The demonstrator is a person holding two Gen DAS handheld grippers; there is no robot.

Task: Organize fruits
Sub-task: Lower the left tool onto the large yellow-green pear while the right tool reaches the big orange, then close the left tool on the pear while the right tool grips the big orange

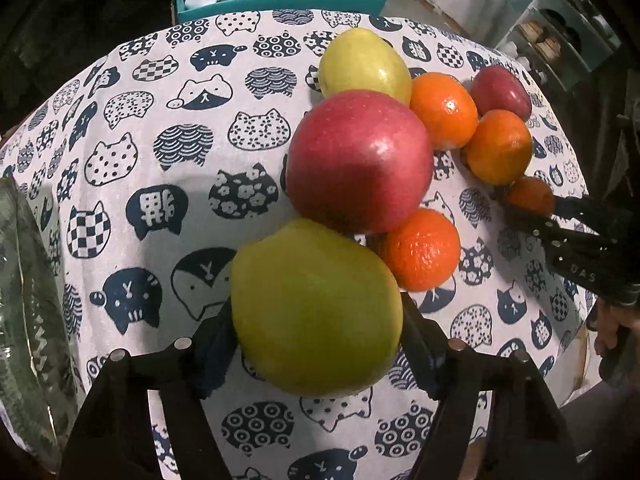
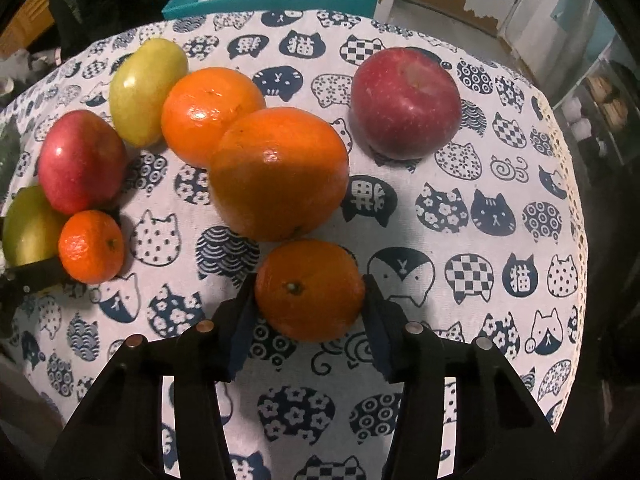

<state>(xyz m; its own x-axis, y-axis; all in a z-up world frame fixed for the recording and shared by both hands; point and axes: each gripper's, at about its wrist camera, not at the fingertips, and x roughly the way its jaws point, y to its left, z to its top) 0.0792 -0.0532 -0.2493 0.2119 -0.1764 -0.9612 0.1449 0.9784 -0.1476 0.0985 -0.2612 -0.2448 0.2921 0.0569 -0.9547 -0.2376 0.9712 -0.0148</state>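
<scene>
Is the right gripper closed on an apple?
No, the right gripper has its pads against a small orange, while the lone red apple sits apart on the tablecloth.

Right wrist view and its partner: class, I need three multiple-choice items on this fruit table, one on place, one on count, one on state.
1. The teal box sits: A among the fruit; B inside a gripper; C beyond the far edge of the cloth.
2. Oranges in view, counting any held: A two; B four; C six.
3. The right hand-held gripper is: A shut on a small orange; B open over a red apple; C shut on a green fruit.

Answers: C, the box shows past the cloth's edge; B, four appear in both views; A, both pads press the orange's sides.
</scene>
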